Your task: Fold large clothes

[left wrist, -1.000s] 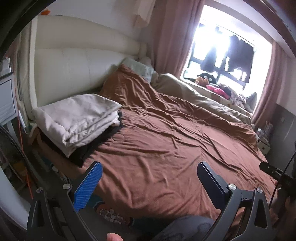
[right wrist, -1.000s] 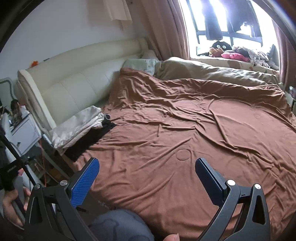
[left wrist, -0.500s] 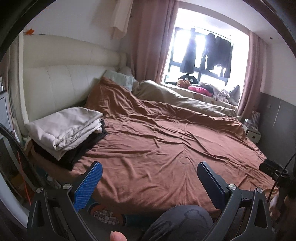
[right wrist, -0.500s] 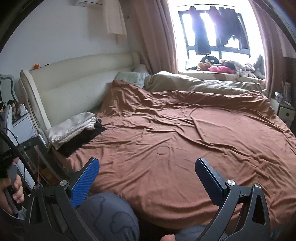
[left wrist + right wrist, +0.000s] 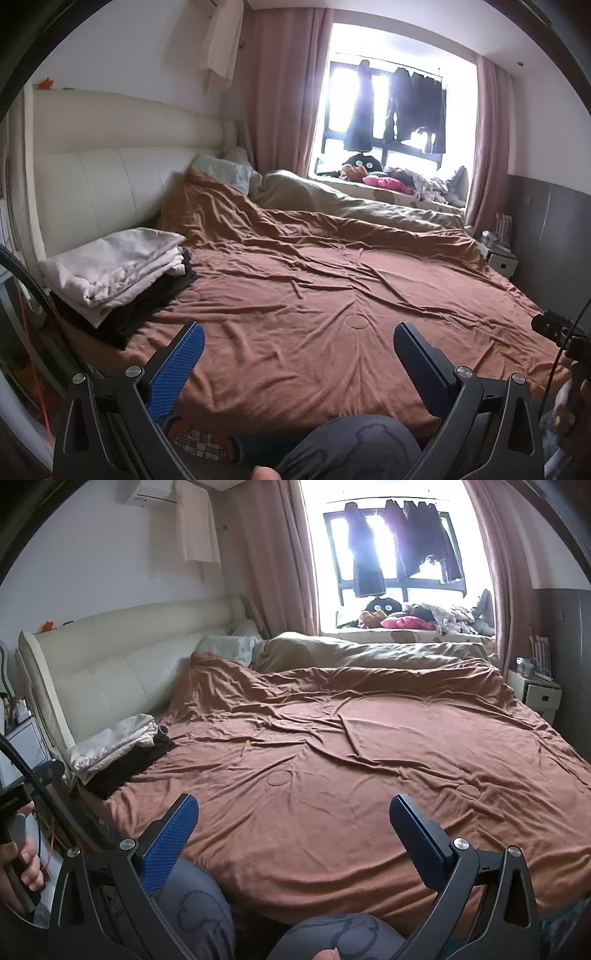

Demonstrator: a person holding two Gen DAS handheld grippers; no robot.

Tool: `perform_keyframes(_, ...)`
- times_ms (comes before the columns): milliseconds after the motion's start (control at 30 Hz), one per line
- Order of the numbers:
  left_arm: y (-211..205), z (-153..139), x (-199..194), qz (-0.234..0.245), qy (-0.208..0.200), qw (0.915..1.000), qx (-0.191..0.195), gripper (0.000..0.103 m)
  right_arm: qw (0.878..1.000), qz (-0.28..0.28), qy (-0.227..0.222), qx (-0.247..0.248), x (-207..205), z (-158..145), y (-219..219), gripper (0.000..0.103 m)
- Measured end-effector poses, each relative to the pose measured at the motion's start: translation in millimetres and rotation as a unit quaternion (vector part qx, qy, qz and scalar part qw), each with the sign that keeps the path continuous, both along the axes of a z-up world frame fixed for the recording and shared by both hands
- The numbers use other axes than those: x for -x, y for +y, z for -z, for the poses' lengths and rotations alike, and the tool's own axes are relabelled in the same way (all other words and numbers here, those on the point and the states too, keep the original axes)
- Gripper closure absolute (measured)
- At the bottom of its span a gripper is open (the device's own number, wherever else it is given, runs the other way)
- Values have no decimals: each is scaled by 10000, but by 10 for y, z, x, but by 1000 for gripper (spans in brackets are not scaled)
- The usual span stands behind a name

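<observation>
A stack of folded clothes, pale cream pieces (image 5: 114, 264) (image 5: 114, 744) on top of black ones (image 5: 147, 310) (image 5: 125, 768), rests on the near left corner of the bed by the headboard. A brown blanket (image 5: 332, 295) (image 5: 351, 757) covers the bed. My left gripper (image 5: 297, 332) hangs open above the bed's near edge, right of the stack, holding nothing. Open and empty too, my right gripper (image 5: 293, 805) hovers over the near edge of the brown blanket.
A cream padded headboard (image 5: 110, 177) stands at the left. An olive duvet (image 5: 369, 653) lies along the far side under the window. Clothes hang in the window (image 5: 369, 561). A white nightstand (image 5: 535, 694) stands at the right. The person's knees (image 5: 199, 915) are at the bed's edge.
Both grippers have tilted upward and pulled back from the bed; the window and wall show more. The folded stack looks further away. Both stayed open.
</observation>
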State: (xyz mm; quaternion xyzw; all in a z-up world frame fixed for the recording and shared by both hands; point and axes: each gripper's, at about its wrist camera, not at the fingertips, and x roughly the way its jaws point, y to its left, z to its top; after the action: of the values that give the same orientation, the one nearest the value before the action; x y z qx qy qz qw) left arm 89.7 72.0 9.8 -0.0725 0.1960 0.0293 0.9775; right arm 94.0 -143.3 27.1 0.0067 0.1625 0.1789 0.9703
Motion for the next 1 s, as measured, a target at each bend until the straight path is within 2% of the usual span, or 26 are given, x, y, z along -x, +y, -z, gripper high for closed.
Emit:
perform_keyframes(700, -67, 25, -95, -88, 176, 9997, -106, 0, 9997, -32, 17, -236, -11, 108, -108, 0)
perform_keyframes(1000, -103, -14, -36, -99, 94, 9998, -164, 0, 9996, 78, 64, -257, -12, 129, -170, 0)
